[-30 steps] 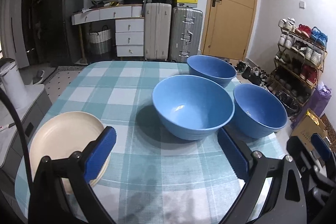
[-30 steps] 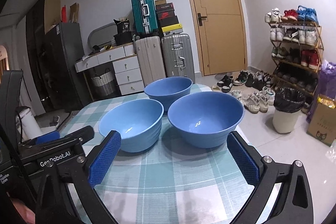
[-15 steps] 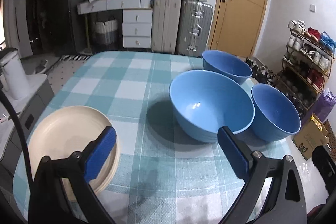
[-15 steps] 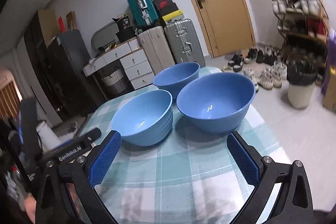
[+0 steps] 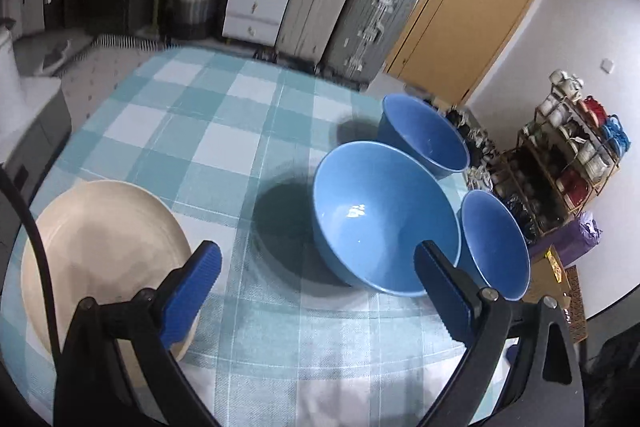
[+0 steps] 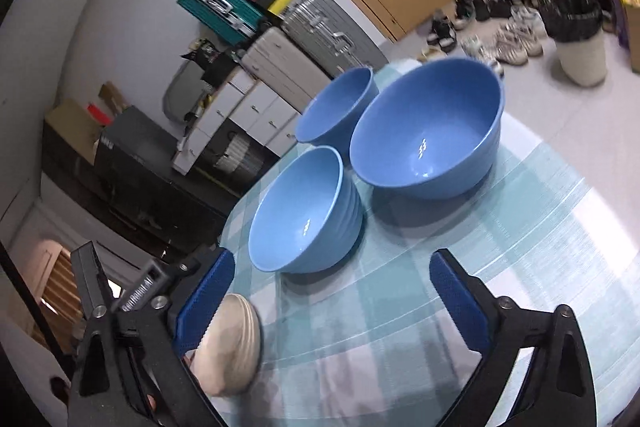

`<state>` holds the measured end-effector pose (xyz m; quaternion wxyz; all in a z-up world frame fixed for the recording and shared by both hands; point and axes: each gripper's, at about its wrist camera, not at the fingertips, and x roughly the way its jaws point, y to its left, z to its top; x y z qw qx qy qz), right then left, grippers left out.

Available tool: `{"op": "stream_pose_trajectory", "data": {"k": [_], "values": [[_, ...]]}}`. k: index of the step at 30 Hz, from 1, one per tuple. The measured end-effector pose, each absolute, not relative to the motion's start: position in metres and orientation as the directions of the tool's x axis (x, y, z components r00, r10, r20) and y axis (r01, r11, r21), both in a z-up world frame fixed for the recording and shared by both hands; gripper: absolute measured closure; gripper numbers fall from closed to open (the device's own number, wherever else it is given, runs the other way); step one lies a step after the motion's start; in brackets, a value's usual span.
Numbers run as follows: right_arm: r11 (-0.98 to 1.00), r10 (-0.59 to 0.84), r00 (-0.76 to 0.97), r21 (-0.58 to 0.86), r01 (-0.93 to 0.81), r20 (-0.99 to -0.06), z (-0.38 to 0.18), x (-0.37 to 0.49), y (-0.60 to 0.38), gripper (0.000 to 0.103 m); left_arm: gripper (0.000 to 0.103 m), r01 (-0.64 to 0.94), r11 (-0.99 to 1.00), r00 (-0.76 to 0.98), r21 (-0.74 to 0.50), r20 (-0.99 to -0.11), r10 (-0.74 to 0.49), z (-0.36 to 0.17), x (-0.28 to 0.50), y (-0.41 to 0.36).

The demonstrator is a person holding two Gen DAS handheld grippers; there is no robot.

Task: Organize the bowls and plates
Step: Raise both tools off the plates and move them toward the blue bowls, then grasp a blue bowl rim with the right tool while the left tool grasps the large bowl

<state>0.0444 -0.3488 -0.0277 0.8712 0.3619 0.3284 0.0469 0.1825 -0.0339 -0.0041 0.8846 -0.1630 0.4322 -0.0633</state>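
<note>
Three blue bowls cluster near the table's right edge: a ribbed bowl (image 6: 306, 213), a large bowl (image 6: 428, 131) and a far bowl (image 6: 336, 107). Cream plates (image 5: 100, 251) sit at its left edge. The left gripper (image 5: 316, 291) gapes empty; the right gripper (image 6: 332, 303), jaws closing, holds nothing over the checked tablecloth (image 5: 208, 131).

Between our left tongs (image 5: 316, 291) we see bare tabletop (image 5: 280, 327); the ribbed bowl (image 5: 380, 223) blocks ahead-right, the cream plates (image 5: 100, 251) block the left.
</note>
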Motion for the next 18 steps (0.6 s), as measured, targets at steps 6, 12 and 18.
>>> {"op": "stream_pose_trajectory", "data": {"k": [6, 12, 18], "values": [[0.655, 0.379, 0.706, 0.713, 0.251, -0.598, -0.038, 0.082, -0.333, 0.025, 0.005, -0.026, 0.956, 0.488, -0.293, -0.838, -0.244, -0.013, 0.227, -0.036], [0.563, 0.469, 0.674, 0.781, 0.270, -0.571, -0.046, 0.104, -0.322, 0.036, 0.006, -0.090, 0.936, 0.403, -0.339, -0.872, -0.277, -0.032, 0.259, -0.032], [0.553, 0.480, 0.647, 0.777, 0.302, -0.593, -0.056, 0.123, -0.318, 0.046, 0.006, -0.060, 0.951, 0.396, -0.304, -0.882, -0.257, -0.036, 0.275, -0.043]]}}
